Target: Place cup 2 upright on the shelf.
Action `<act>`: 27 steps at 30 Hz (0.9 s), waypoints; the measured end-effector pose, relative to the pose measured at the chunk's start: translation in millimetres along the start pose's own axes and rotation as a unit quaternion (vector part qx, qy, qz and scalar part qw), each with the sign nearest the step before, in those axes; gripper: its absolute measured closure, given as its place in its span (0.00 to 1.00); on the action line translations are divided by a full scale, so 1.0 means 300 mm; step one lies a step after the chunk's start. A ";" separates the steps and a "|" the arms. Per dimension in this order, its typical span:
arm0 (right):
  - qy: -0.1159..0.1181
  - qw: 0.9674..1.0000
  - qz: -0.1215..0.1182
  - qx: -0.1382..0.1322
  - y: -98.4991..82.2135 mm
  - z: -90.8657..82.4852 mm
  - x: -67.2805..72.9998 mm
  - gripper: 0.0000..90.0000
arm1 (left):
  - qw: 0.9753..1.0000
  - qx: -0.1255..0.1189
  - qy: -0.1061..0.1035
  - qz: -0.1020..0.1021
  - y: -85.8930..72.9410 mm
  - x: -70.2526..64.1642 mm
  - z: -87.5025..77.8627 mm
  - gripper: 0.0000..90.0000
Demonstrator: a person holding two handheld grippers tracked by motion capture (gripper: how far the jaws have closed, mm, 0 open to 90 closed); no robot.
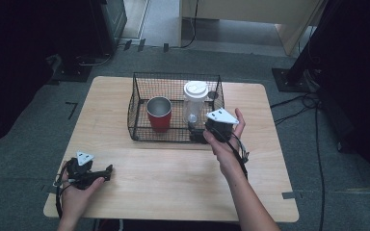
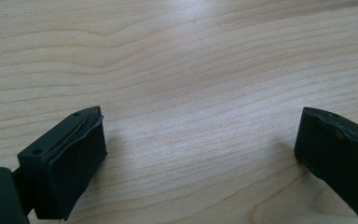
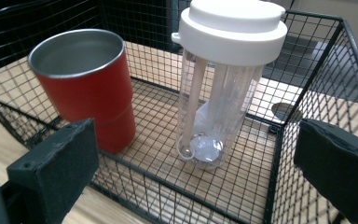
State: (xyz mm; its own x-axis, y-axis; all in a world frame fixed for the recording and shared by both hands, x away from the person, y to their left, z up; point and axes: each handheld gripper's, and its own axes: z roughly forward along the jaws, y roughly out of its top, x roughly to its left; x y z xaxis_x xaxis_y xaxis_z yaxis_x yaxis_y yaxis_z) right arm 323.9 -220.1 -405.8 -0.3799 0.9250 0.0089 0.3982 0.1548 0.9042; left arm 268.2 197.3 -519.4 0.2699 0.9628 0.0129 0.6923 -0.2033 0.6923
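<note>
Pale wooden table (image 1: 173, 178) carries a wire basket (image 1: 139, 132) near its far edge; inside stands the clear bottle (image 3: 223, 93) beside a red cup (image 3: 86, 88). Right gripper (image 3: 196, 163), jaws wide, should descend over the near wall and straddle the bottle squarely. Left gripper (image 2: 196, 154) idles, jaws wide.

Black right tool (image 1: 196, 131), grey three-cornered plate, trailing black cable, bare forearms, matching left tool (image 1: 107, 171)

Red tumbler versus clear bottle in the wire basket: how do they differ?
The red tumbler is opaque, with a steel rim; the clear bottle is see-through. The tumbler is open-topped, the bottle capped by a white lid. The tumbler is shorter, the bottle taller. Both stand upright in the wire basket, before the open right gripper.
</note>
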 end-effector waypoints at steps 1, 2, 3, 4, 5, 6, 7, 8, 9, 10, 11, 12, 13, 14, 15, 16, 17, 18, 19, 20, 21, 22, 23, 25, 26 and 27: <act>0.001 1.000 0.000 -0.001 -0.006 -0.008 -0.001 0.00 | 1.000 0.000 0.000 0.000 0.000 0.000 0.000 0.03; 0.002 1.000 0.001 -0.003 -0.011 -0.015 -0.004 0.00 | 1.000 0.000 0.000 0.000 0.000 0.000 0.000 0.03; 0.002 1.000 0.002 -0.004 -0.017 -0.023 -0.007 0.00 | 1.000 0.000 0.000 0.000 0.000 0.000 0.000 0.03; 0.002 1.000 0.003 -0.005 -0.022 -0.030 -0.011 0.00 | 1.000 0.000 0.000 0.000 0.000 0.000 0.000 0.03; 0.002 1.000 0.004 -0.006 -0.028 -0.038 -0.016 0.00 | 1.000 0.000 0.000 0.000 0.000 0.000 0.000 0.03; 0.002 1.000 0.007 -0.008 -0.033 -0.045 -0.021 0.00 | 1.000 0.000 0.000 0.000 0.000 0.000 0.000 0.03; 0.002 1.000 0.008 -0.009 -0.038 -0.053 -0.027 0.00 | 1.000 0.000 0.000 0.000 0.000 0.000 0.000 0.03; 0.003 1.000 0.009 -0.012 -0.043 -0.061 -0.033 0.00 | 1.000 0.000 0.000 0.001 0.000 0.000 0.000 0.03; 0.005 1.000 0.009 -0.015 -0.049 -0.070 -0.039 0.00 | 1.000 0.000 0.000 -0.001 0.000 0.000 0.000 0.03; 0.005 1.000 0.008 -0.018 -0.054 -0.078 -0.045 0.00 | 1.000 0.000 0.000 0.000 0.000 0.000 0.000 0.03; 0.004 1.000 0.009 -0.019 -0.059 -0.086 -0.050 0.00 | 1.000 0.000 0.000 0.000 0.000 0.000 0.000 0.03; 0.004 1.000 0.010 -0.021 -0.064 -0.095 -0.056 0.00 | 1.000 0.000 0.000 0.000 0.000 0.000 0.000 0.03; 0.004 1.000 0.009 -0.023 -0.069 -0.103 -0.063 0.00 | 1.000 0.000 0.000 0.000 0.000 0.000 0.000 0.03; 0.001 1.000 0.010 -0.024 -0.074 -0.112 -0.070 0.00 | 1.000 0.000 0.000 -0.001 0.000 0.000 0.000 0.03; 0.000 1.000 0.012 -0.024 -0.078 -0.118 -0.075 0.00 | 1.000 -0.001 0.000 -0.001 0.000 0.000 0.000 0.03; -0.002 1.000 0.013 -0.027 -0.085 -0.128 -0.086 0.00 | 1.000 -0.001 0.000 -0.001 0.000 0.000 0.000 0.03; -0.004 0.999 0.016 -0.027 -0.090 -0.136 -0.093 0.00 | 1.000 0.000 0.000 -0.001 0.000 0.000 0.000 0.03; -0.006 0.999 0.016 -0.029 -0.096 -0.143 -0.103 0.00 | 1.000 -0.001 0.000 -0.001 0.000 0.000 0.000 0.03; -0.008 0.999 0.020 -0.030 -0.102 -0.151 -0.111 0.00 | 1.000 0.000 0.000 0.000 0.000 0.000 0.000 0.03; -0.010 0.999 0.021 -0.030 -0.108 -0.158 -0.120 0.00 | 1.000 0.000 0.000 -0.001 0.000 0.000 0.000 0.03; -0.012 0.999 0.023 -0.030 -0.115 -0.165 -0.129 0.00 | 1.000 0.000 0.000 -0.001 0.000 0.000 0.000 0.03; -0.015 0.999 0.024 -0.030 -0.122 -0.171 -0.139 0.00 | 1.000 -0.001 0.000 -0.001 0.000 0.000 0.000 0.03; -0.016 0.999 0.027 -0.029 -0.129 -0.177 -0.149 0.00 | 1.000 -0.001 0.000 0.000 0.000 0.000 0.000 0.03; -0.022 0.999 0.032 -0.028 -0.144 -0.187 -0.168 0.00 | 1.000 -0.001 0.000 -0.001 0.000 0.000 0.000 0.03; -0.025 0.999 0.034 -0.028 -0.152 -0.192 -0.177 0.00 | 1.000 -0.001 0.000 0.000 0.000 0.000 0.000 0.03; -0.027 0.999 0.036 -0.026 -0.160 -0.197 -0.186 0.00 | 1.000 -0.001 0.000 -0.001 0.000 0.000 0.000 0.03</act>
State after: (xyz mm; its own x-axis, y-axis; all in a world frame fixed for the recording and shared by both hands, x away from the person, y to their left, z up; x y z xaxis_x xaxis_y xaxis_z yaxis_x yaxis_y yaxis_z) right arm 276.6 -299.6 -424.4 -0.3051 0.9508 0.0530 0.3777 0.0698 0.9233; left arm 268.2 197.3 -519.5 0.2693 0.9630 0.0116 0.6919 -0.2018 0.6932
